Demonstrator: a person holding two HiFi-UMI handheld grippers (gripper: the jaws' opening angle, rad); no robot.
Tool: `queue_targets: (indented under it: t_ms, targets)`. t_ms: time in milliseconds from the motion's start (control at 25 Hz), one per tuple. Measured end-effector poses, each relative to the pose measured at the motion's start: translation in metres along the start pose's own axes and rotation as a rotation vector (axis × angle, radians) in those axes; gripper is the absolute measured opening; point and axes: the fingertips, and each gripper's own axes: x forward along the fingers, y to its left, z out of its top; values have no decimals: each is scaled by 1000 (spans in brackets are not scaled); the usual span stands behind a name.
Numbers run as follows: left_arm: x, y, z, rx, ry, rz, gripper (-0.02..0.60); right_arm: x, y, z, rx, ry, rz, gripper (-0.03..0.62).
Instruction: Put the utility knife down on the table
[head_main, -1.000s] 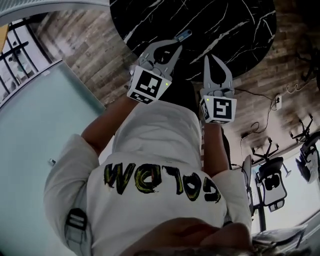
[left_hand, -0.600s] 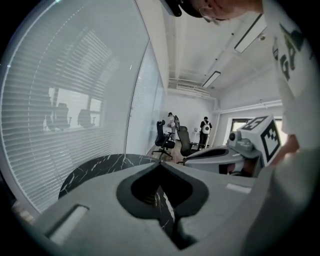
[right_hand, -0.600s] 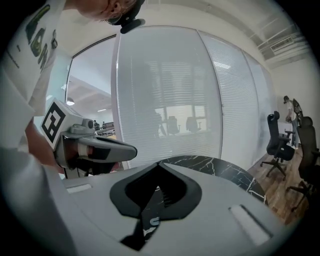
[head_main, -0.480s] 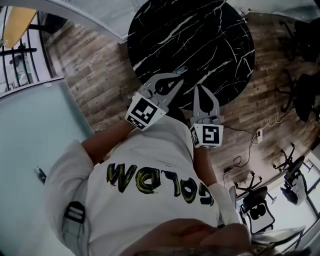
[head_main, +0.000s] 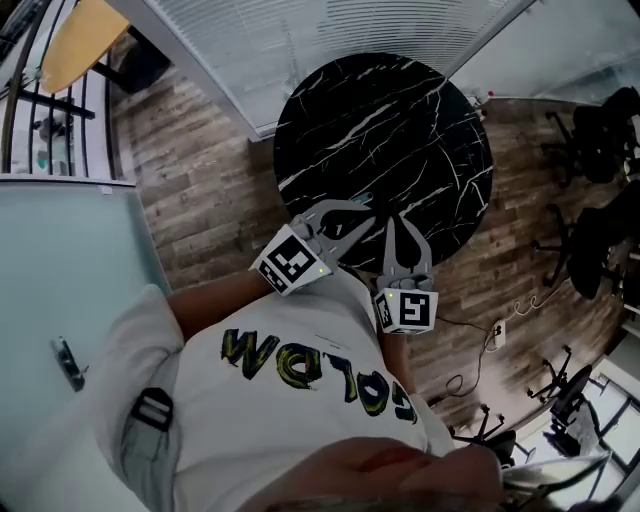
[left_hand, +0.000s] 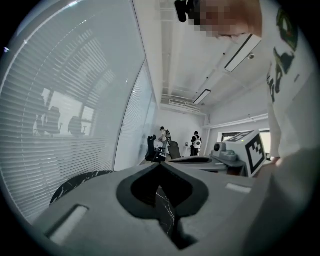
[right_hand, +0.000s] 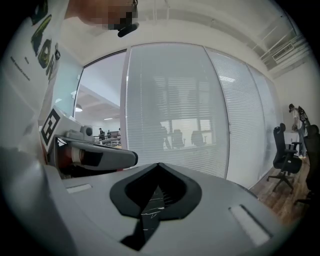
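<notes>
A round black marble table (head_main: 400, 120) stands below and ahead of me. My left gripper (head_main: 356, 208) hangs over its near edge, jaws shut. A small blue-grey piece, the utility knife (head_main: 368, 199), sticks out past its tips. In the left gripper view the left gripper (left_hand: 159, 165) has its tips together and the knife does not show. My right gripper (head_main: 396, 222) is close beside it on the right, shut and empty. The right gripper view shows the right gripper (right_hand: 159, 165) with its tips meeting and the left gripper (right_hand: 100, 157) level at its left.
Wood plank floor surrounds the table. A glass wall with blinds (head_main: 330, 30) runs behind it. Office chairs (head_main: 600, 130) stand at the right, more (head_main: 560, 390) lower right. A power strip with cable (head_main: 497, 330) lies on the floor. Two people (left_hand: 196, 142) stand far off.
Both grippers have risen together, staying shut, and now point nearly level. The table looks smaller and its whole round top has come into view. The knife stayed at the left gripper's tips.
</notes>
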Motion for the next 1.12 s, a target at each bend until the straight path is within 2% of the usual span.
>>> queue_targets:
  t_ms: [280, 520, 920, 1120]
  targets:
    - [-5, -5, 17, 40, -43, -34, 3, -8, 7, 23, -29, -32, 3, 2]
    - [0, 0, 20, 67, -32, -53, 3, 2, 6, 24, -28, -33, 4, 2]
    - [-1, 9, 18, 50, -24, -18, 3, 7, 8, 25, -48, -26, 32, 2]
    - [-3, 4, 12, 49, -13, -27, 3, 5, 11, 24, -53, -23, 40, 2]
